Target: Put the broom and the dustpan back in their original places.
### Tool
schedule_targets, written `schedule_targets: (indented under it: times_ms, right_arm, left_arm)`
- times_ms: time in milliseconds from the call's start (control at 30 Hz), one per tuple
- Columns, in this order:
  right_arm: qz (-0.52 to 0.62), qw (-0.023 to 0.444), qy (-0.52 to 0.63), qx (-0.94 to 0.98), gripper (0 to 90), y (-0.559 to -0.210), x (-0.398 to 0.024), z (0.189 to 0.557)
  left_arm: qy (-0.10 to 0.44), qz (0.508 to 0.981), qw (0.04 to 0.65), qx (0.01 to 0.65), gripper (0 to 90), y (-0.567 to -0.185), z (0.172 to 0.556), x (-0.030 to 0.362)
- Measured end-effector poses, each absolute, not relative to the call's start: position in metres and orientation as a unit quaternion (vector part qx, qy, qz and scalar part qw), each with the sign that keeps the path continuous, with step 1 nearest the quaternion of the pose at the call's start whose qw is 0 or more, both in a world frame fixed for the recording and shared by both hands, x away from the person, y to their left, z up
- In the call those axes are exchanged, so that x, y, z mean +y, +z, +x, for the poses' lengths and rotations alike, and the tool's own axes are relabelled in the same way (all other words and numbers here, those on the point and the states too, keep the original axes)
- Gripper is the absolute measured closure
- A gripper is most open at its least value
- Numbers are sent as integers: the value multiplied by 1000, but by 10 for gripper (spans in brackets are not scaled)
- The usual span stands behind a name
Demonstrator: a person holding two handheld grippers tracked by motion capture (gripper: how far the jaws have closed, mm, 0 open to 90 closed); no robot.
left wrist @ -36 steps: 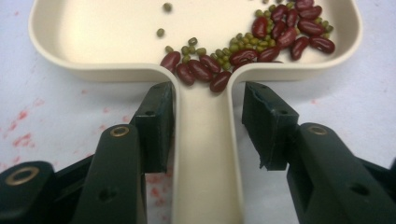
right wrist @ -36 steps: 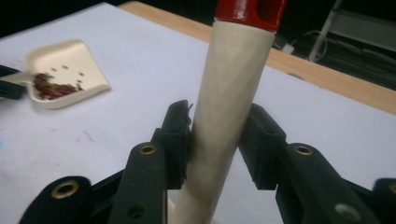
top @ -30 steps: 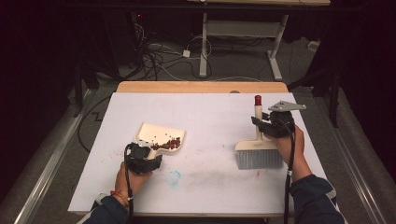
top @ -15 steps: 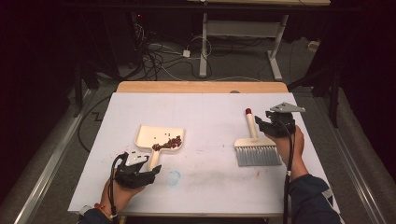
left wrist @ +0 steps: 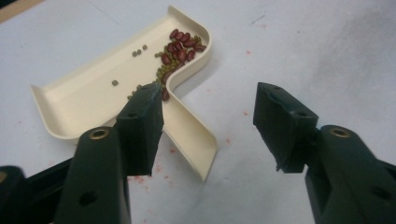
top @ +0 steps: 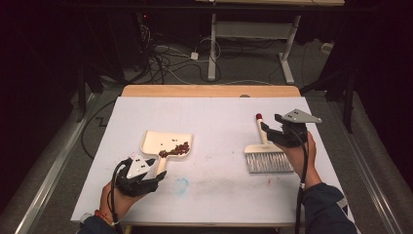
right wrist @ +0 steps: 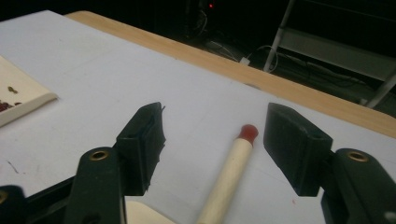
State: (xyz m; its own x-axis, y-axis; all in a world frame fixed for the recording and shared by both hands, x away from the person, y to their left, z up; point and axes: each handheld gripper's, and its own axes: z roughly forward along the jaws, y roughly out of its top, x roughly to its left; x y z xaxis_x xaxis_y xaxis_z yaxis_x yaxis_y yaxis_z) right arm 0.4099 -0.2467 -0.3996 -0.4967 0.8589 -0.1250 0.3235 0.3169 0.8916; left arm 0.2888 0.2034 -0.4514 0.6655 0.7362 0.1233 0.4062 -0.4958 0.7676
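Hovering above the counter, both claws gape — the left claw behind the bean-filled dustpan's handle, the right claw straddling the brush's handle, untouched.

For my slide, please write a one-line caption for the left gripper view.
Open left gripper poised over the handle of a cream dustpan holding red beans and small green beans.

High view overhead, facing forward; tool views close, low; dustpan shared.
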Motion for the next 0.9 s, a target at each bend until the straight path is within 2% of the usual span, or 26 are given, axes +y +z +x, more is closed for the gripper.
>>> schedule_targets:
  times_ms: [400, 633, 900]
  right_arm:
    - [379, 323, 456, 738, 236, -391, -245, 398]
    - [372, 327, 464, 734, 163, -390, -242, 392]
    - [359, 335, 477, 729, 162, -385, -240, 380]
  left_arm:
    - [250, 824, 392, 323, 189, -452, 291, 207]
    - [244, 823, 394, 328, 183, -460, 288, 214]
    - [247, 818, 396, 336, 183, -461, 287, 217]
